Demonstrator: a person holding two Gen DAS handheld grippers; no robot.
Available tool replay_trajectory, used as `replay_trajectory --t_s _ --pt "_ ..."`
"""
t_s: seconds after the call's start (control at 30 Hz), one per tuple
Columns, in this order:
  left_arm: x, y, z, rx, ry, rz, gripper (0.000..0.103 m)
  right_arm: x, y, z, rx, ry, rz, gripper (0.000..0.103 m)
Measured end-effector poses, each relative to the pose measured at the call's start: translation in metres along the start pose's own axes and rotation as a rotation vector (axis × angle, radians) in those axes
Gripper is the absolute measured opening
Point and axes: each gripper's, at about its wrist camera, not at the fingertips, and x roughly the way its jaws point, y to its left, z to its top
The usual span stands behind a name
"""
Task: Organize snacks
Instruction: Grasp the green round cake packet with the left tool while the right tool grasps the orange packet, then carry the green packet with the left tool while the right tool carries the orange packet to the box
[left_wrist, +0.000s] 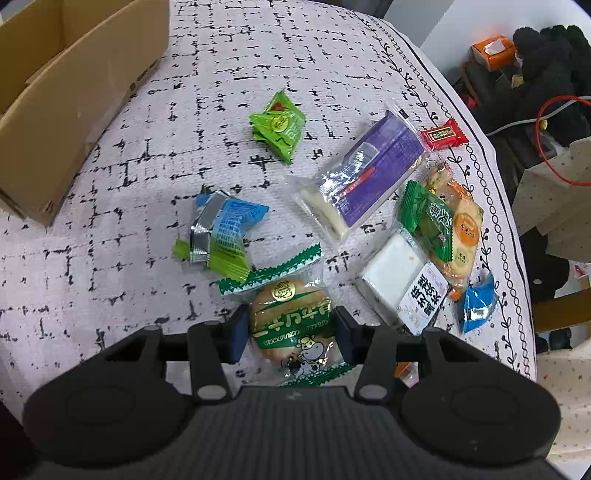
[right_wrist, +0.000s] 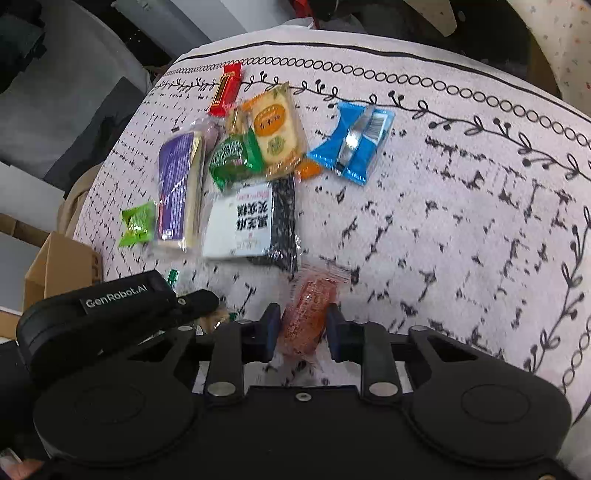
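On the patterned tablecloth (left_wrist: 110, 177) we see snacks scattered across the right half, with an open cardboard box (left_wrist: 55, 96) at the far left. Our left gripper (left_wrist: 291, 336) has its blue pads against both sides of a round pastry in a green-edged wrapper (left_wrist: 291, 321) — the jaws are closed onto it, and it lies at the near edge of the pile. Just beyond it sit a crumpled blue-and-green packet (left_wrist: 221, 232), a bright green packet (left_wrist: 279, 127), a long purple bar (left_wrist: 365, 173) and a white cake pack with black lettering (left_wrist: 399, 284).

In the right wrist view, our right gripper (right_wrist: 300, 328) holds an orange-red snack in clear wrap (right_wrist: 308, 314) between its pads, the image blurred there. Ahead lie a blue packet (right_wrist: 352, 142), an orange cracker pack (right_wrist: 275, 125), a dark green packet (right_wrist: 234, 157) and a red candy bar (right_wrist: 226, 88) near the cloth's border. The left gripper's black body (right_wrist: 122, 306) shows at the lower left.
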Motion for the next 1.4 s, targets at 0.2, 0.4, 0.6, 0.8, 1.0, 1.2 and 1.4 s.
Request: replay_trajectory --t_s 0.2,0.4,0.6,0.8,1.0,1.2,1.4 --pt "-0.015 0.007 -0.003 0.013 -0.004 -0.027 0.047 -0.021 0.001 -0.007 0.023 -0.041 0.019 0.023" --pt "-0.041 0.013 -0.003 0.024 -0.043 -0.047 0.047 -0.051 0.008 -0.019 0.020 -0.118 0.040 0.023" --pt "-0.068 0.019 -0.004 0.023 -0.065 -0.095 0.047 -0.082 0.016 -0.037 0.002 -0.164 0.057 0.023" --pt "-0.096 0.031 -0.005 0.008 -0.089 -0.137 0.047 -0.113 0.029 -0.048 -0.039 -0.214 0.028 0.023" --pt "-0.123 0.047 -0.003 -0.007 -0.122 -0.171 0.047 -0.137 0.045 -0.058 -0.067 -0.266 0.033 0.023" --pt "-0.145 0.064 -0.001 -0.023 -0.148 -0.207 0.047 -0.152 0.065 -0.071 -0.090 -0.303 0.048 0.023" --pt "-0.166 0.084 0.004 -0.041 -0.176 -0.235 0.047 -0.159 0.079 -0.080 -0.092 -0.322 0.059 0.023"
